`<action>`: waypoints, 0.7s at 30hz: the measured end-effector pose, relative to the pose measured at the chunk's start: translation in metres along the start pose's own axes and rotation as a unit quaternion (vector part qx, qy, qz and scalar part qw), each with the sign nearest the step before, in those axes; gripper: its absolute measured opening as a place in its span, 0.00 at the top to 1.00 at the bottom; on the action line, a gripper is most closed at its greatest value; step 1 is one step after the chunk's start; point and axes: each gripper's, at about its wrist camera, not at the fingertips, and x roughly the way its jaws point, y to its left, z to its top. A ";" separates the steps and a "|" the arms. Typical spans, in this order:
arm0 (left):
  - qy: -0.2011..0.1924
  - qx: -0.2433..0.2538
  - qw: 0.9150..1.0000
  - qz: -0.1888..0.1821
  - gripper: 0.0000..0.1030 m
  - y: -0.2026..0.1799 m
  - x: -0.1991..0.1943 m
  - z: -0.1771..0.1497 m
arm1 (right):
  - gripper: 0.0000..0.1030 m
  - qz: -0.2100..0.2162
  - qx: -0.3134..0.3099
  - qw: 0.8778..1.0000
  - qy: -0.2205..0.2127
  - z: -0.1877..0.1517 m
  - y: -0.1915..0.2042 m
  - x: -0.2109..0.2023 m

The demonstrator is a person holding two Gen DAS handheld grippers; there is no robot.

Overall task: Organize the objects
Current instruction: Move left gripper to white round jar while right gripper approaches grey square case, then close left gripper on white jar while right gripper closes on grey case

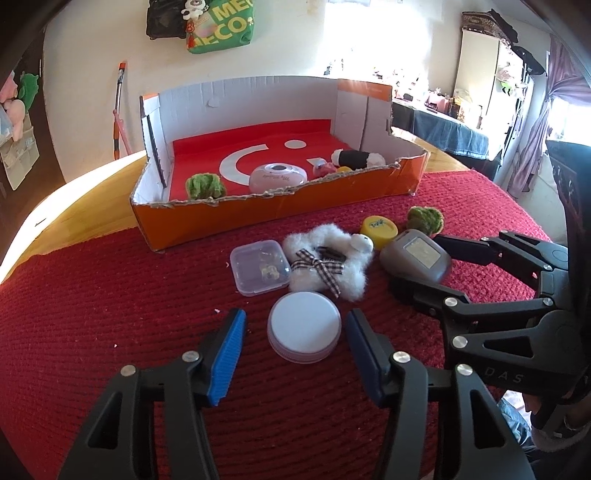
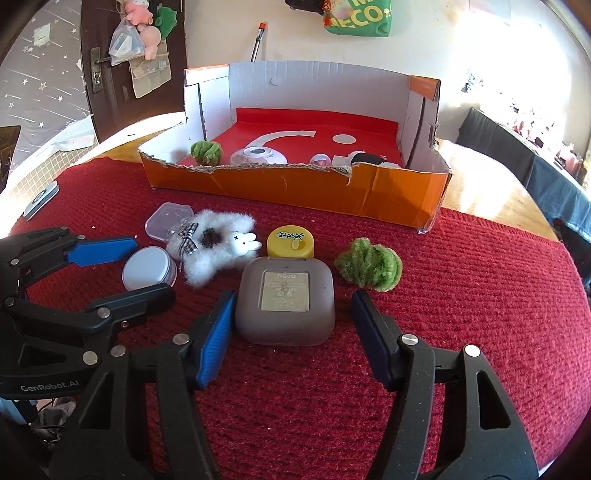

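Note:
An orange cardboard box (image 1: pixel 280 206) (image 2: pixel 295 188) with a red floor stands at the back of the red mat. It holds a green knit ball (image 1: pixel 205 185), a white oval case (image 1: pixel 277 177), a pink item and a black-and-white plush. My left gripper (image 1: pixel 295 325) is open around a round white-lidded tin (image 1: pixel 303 329) (image 2: pixel 148 268). My right gripper (image 2: pixel 291 306) is open around a grey square case (image 2: pixel 285 302) (image 1: pixel 415 255). Between them lie a clear plastic box (image 1: pixel 259 266), a fluffy white bunny plush (image 1: pixel 328 267) (image 2: pixel 212 249), a yellow cap (image 2: pixel 290 242) and a second green knit ball (image 2: pixel 368 265).
The red knitted mat (image 1: pixel 110 314) covers a wooden table (image 1: pixel 85 206). A small grey device (image 2: pixel 40 199) lies at the mat's left edge. A door with hanging plush toys (image 2: pixel 140 22) is behind on the left, with furniture at the back right.

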 end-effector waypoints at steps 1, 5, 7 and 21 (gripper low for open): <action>0.000 -0.001 1.000 -0.001 0.49 0.000 0.000 0.000 | 0.44 0.001 0.000 1.000 0.000 0.000 0.000 0.000; 0.000 -0.004 1.000 -0.002 0.57 0.002 0.000 0.000 | 0.49 0.007 -0.005 1.000 -0.003 -0.001 0.002 0.000; 0.000 -0.005 1.000 -0.004 0.58 0.002 -0.001 0.000 | 0.52 0.012 -0.007 1.000 -0.005 -0.002 0.002 -0.001; -0.011 -0.009 1.000 -0.006 0.59 0.001 -0.008 0.003 | 0.52 0.023 -0.008 1.000 -0.015 -0.001 0.002 -0.010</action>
